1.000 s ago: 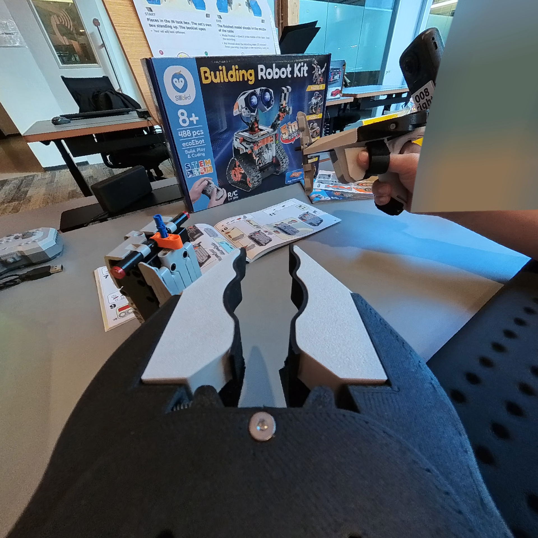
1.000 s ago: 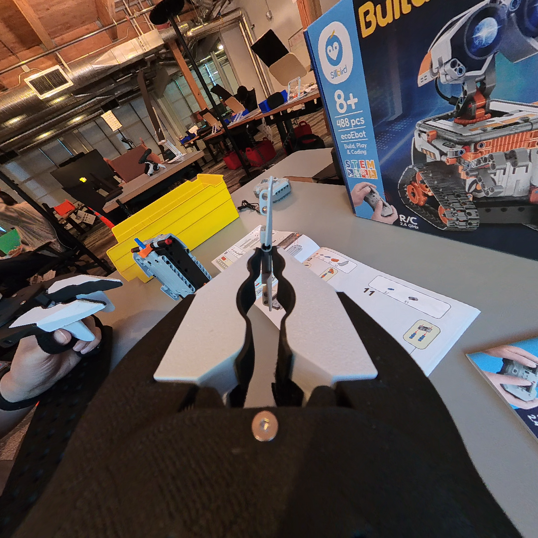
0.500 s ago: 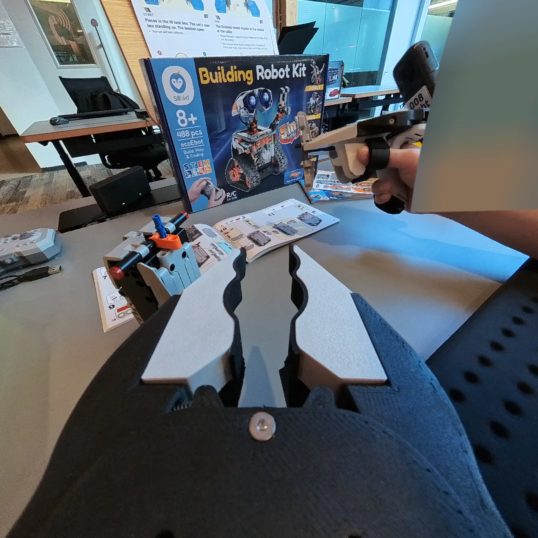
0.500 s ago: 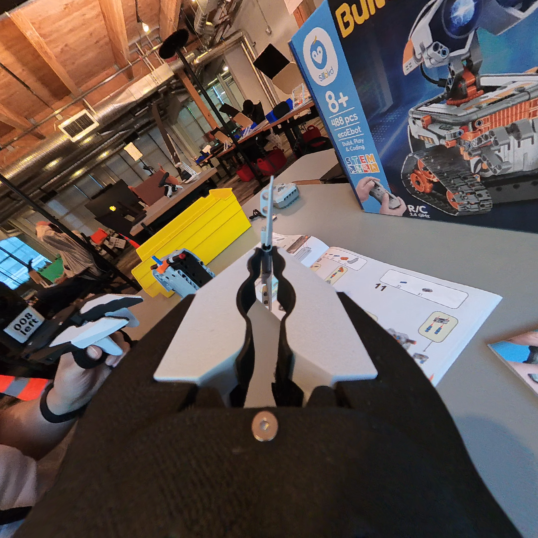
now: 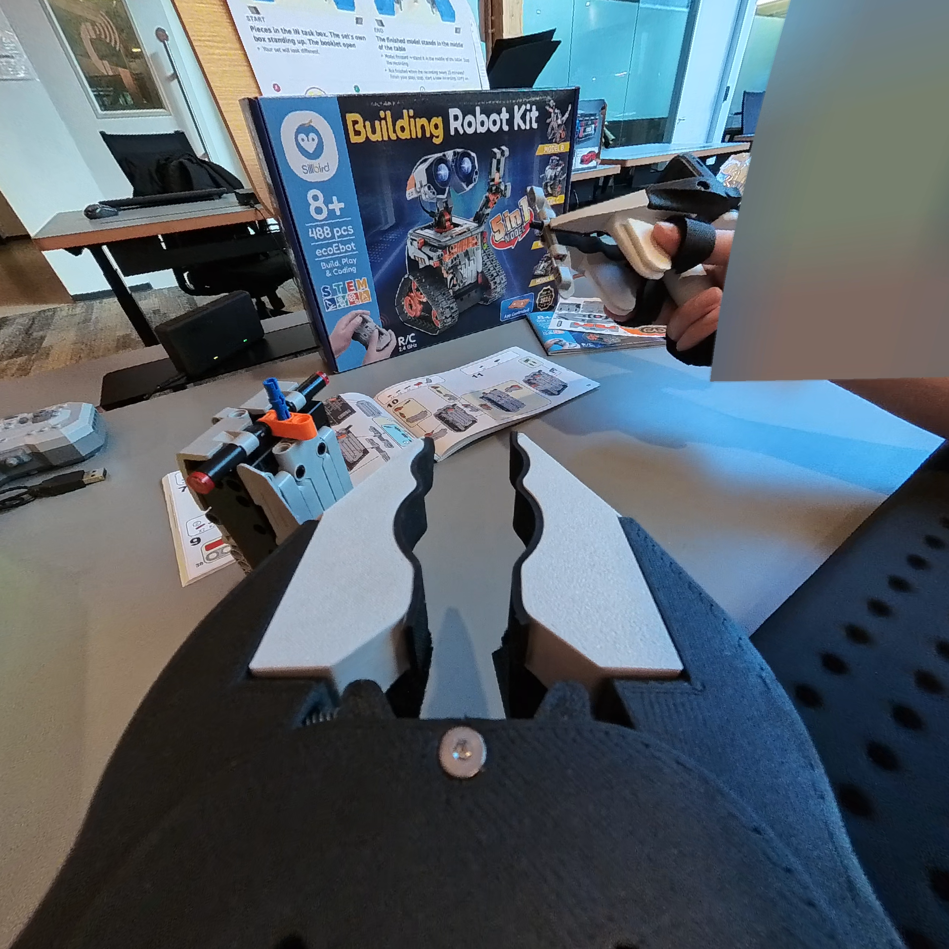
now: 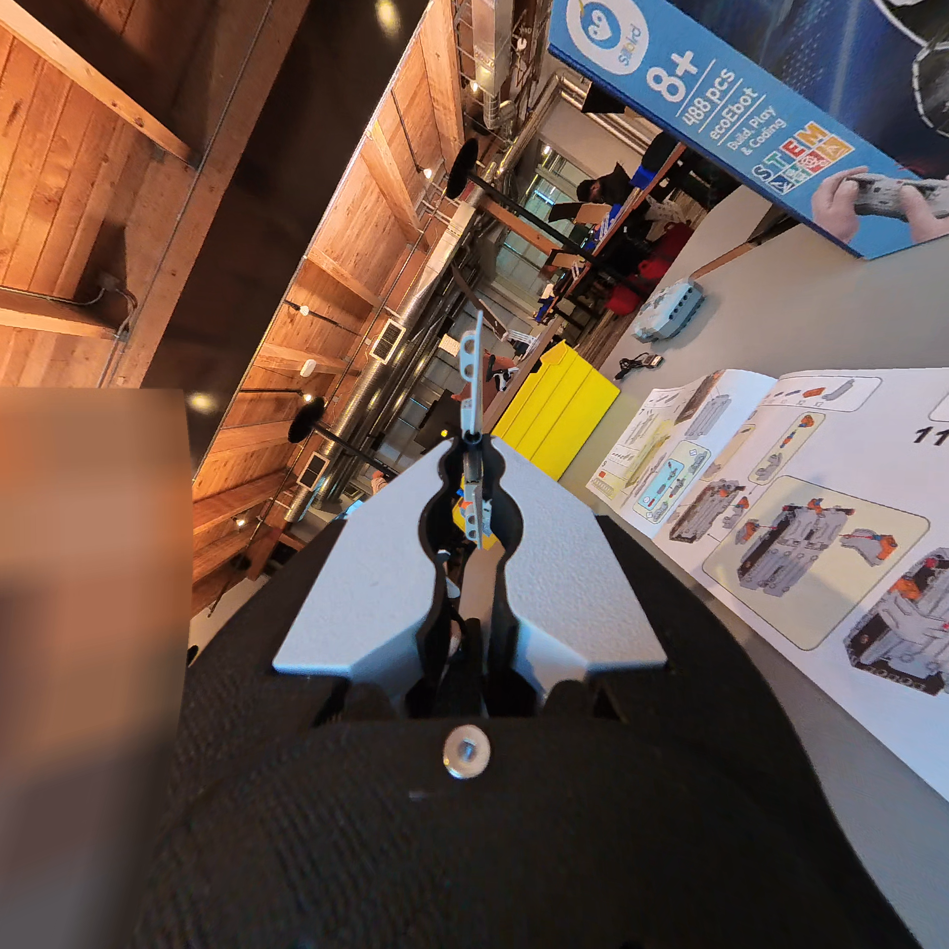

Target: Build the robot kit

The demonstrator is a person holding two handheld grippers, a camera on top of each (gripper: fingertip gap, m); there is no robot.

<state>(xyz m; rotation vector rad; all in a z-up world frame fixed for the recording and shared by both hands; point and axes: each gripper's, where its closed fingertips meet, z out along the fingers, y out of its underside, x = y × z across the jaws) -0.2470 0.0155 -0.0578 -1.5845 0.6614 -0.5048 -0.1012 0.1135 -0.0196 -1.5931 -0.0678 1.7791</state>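
My left gripper (image 5: 470,452) is open and empty, low over the grey table (image 5: 693,493). A partly built black and grey brick model (image 5: 262,462) with an orange piece and a blue pin stands just left of its left finger. An open instruction booklet (image 5: 462,395) lies beyond the fingertips. My right gripper (image 6: 472,441) is shut on a thin grey beam with holes (image 6: 472,380), which sticks out past its tips. In the left wrist view the right gripper (image 5: 552,226) holds that beam (image 5: 554,246) in the air in front of the kit box (image 5: 426,221).
The blue kit box (image 6: 744,102) stands upright at the table's back. A grey hub block (image 5: 46,436) and a USB cable (image 5: 61,482) lie at the left. A yellow bin (image 6: 554,411) stands beyond the booklet (image 6: 770,488). A second leaflet (image 5: 590,328) lies by the box. My hands' fingertips stand some 20 cm from each other. It is some 35 cm from my left tips to the grey hub block (image 5: 46,436).
The right gripper has rolled sharply to one side and come lower, still shut on the grey beam. The left gripper has hardly moved.
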